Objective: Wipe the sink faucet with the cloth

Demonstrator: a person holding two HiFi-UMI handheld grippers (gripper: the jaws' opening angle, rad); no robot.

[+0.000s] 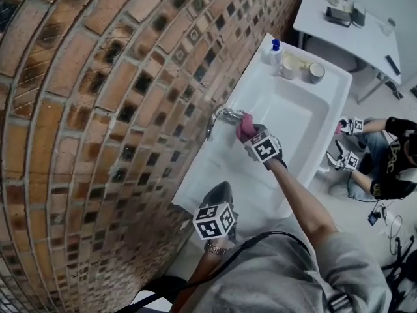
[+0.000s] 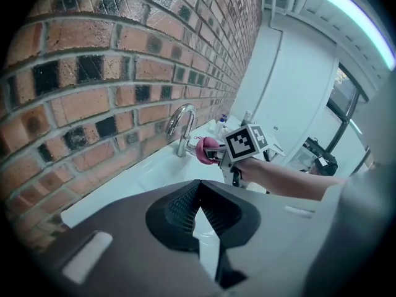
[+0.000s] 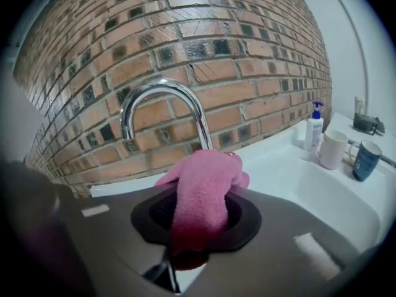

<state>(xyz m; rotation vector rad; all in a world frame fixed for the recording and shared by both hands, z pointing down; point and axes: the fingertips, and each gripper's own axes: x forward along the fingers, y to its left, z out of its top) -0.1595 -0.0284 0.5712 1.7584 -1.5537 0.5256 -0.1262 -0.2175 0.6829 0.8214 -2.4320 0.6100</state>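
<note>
The right gripper (image 3: 195, 218) had its jaws clamped on a folded pink terry cloth (image 3: 201, 190), which bulged out past the tips towards the wall. The left gripper (image 2: 201, 212) had its jaws drawn together at the tips with nothing between them.

Directly ahead of the cloth, and rising above it, stood the chrome gooseneck faucet (image 3: 162, 94). Its long axis ran upright from the base at the wall. It then arched over and came down on the basin side, where the descending end passed behind the top of the cloth. The two looked to be touching there, though contact could not be confirmed.

In the head view the right gripper (image 1: 251, 135) held the cloth (image 1: 244, 128) at the spout end of the faucet (image 1: 220, 115), over the white ceramic sink (image 1: 306, 119). The left gripper (image 1: 218, 197) hung well back over the sink's near end, pointing along the red brick wall (image 1: 98, 96).

The right hand was much the nearer, so the wiping seemed to fall to it. A stroke following the tube, up over the arch and down to the base, looked like the natural line.
</note>
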